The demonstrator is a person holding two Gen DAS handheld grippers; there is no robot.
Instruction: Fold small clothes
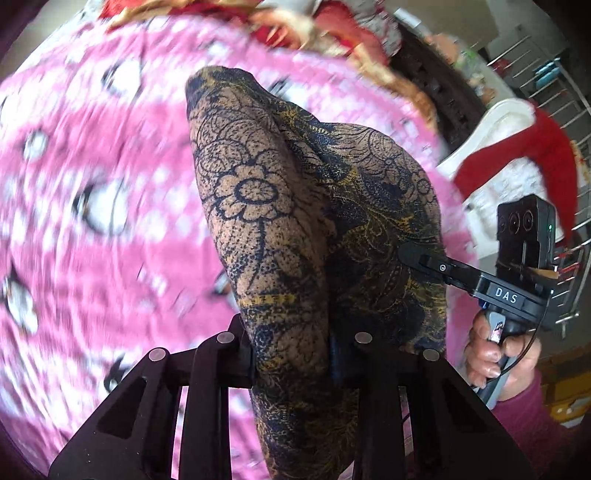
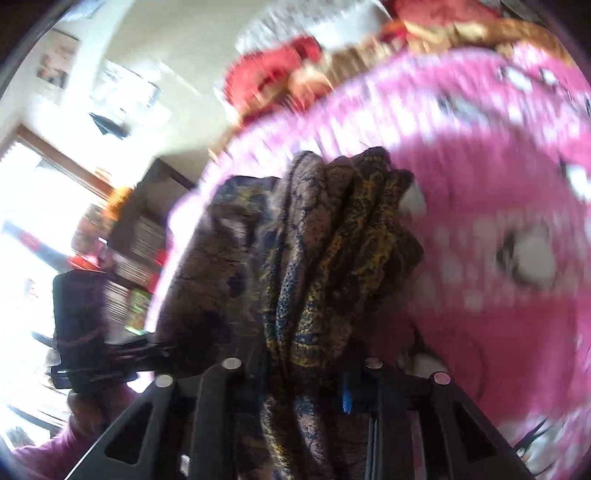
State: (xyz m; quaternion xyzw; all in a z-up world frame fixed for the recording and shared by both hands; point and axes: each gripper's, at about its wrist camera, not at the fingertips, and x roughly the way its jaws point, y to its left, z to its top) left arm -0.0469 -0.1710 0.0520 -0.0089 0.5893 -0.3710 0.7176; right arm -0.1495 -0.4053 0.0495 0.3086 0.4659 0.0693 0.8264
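A brown garment (image 1: pixel 266 192) printed with dark blue and yellow flowers hangs bunched above a pink patterned blanket (image 1: pixel 92 166). My left gripper (image 1: pixel 291 354) is shut on one end of it, the cloth pinched between its black fingers. My right gripper (image 1: pixel 417 256) clamps the garment's right edge, held by a hand (image 1: pixel 491 354) in a magenta sleeve. In the right wrist view the garment (image 2: pixel 332 229) falls in folds between the right gripper's (image 2: pixel 306 369) fingers over the blanket (image 2: pixel 498 184). The left gripper (image 2: pixel 159 347) shows blurred at the cloth's left side.
Red and gold cloths (image 1: pixel 332 29) lie piled at the blanket's far edge. A white chair with a red cloth (image 1: pixel 517 155) and a metal rack (image 1: pixel 565 92) stand to the right. A bright window (image 2: pixel 22 221) and a dark shelf (image 2: pixel 140 240) are left of the bed.
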